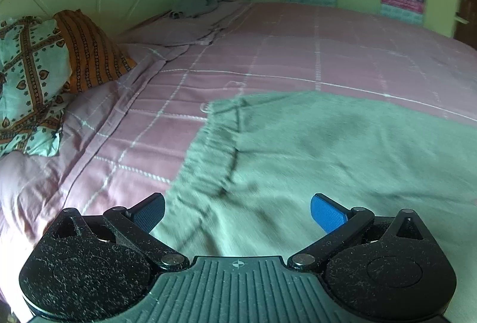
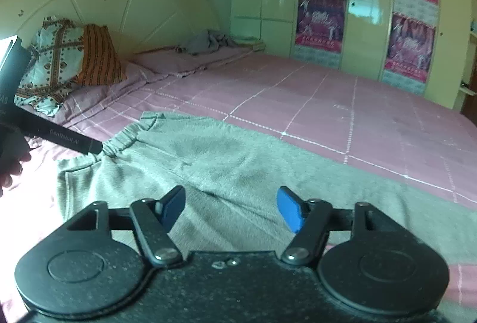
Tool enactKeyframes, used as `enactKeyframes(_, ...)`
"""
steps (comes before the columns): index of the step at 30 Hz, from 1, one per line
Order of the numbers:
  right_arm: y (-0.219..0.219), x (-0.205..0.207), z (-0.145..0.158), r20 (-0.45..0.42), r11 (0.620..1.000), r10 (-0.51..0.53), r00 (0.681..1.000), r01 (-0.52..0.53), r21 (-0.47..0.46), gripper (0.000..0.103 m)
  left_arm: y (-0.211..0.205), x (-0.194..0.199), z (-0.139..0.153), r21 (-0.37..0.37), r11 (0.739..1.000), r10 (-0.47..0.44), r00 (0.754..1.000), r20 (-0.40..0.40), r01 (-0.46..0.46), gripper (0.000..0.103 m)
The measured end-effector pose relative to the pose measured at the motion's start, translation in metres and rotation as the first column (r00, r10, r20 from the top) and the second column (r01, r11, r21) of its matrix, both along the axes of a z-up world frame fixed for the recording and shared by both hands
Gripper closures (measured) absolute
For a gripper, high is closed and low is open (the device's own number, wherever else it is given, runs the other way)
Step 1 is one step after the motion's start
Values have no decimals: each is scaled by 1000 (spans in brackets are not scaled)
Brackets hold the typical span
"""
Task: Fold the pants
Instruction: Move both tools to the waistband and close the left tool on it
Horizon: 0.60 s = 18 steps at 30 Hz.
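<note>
Hovering over grey-green pants, both tongs spread, nothing between pads. Left tongs: blue pads wide apart, above fabric just inside the elastic waistband; cloth blurred here, contact w/ it can't be told. Right tongs: gap narrower than left's, above mid-pants near crotch seam. Right view also shows left tool's black body at the waistband, w/ a hand at frame edge. Pants lie flat across near side of bed, on pink checked cover, waistband toward pillows. Two patterned pillows against cream headboard. Crumpled grey cloth at far corner. Posters on wardrobe doors beyond.
</note>
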State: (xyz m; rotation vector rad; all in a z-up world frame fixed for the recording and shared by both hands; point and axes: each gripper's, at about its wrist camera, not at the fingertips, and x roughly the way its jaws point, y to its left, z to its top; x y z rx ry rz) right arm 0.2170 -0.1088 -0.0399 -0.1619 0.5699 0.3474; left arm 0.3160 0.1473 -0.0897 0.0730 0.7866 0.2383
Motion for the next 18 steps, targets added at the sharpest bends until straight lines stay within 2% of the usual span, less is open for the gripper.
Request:
enactKeyframes(4, 4, 41, -12, -29, 999, 35, 999, -35, -12, 38, 20, 45, -19, 1, 999, 35, 999, -27, -35, 0)
enactKeyframes(13, 12, 150, -49, -118, 996, 73, 990, -80, -48, 38, 50, 133, -57, 53, 996, 69, 995, -68, -65, 0)
enactKeyframes(16, 16, 192, -61, -152, 992, 94, 984, -105, -70, 42, 57, 153, -70, 81, 995, 65, 994, -85, -58, 0)
enactKeyframes(17, 17, 203, -64, -164, 991, 99, 981, -112, -71, 48, 59, 158, -74, 88, 995, 58, 995, -86, -51, 2)
enactKeyframes(18, 18, 216, -68, -175, 990, 104, 979, -118, -71, 51, 61, 163, -77, 89, 995, 51, 995, -89, -43, 14)
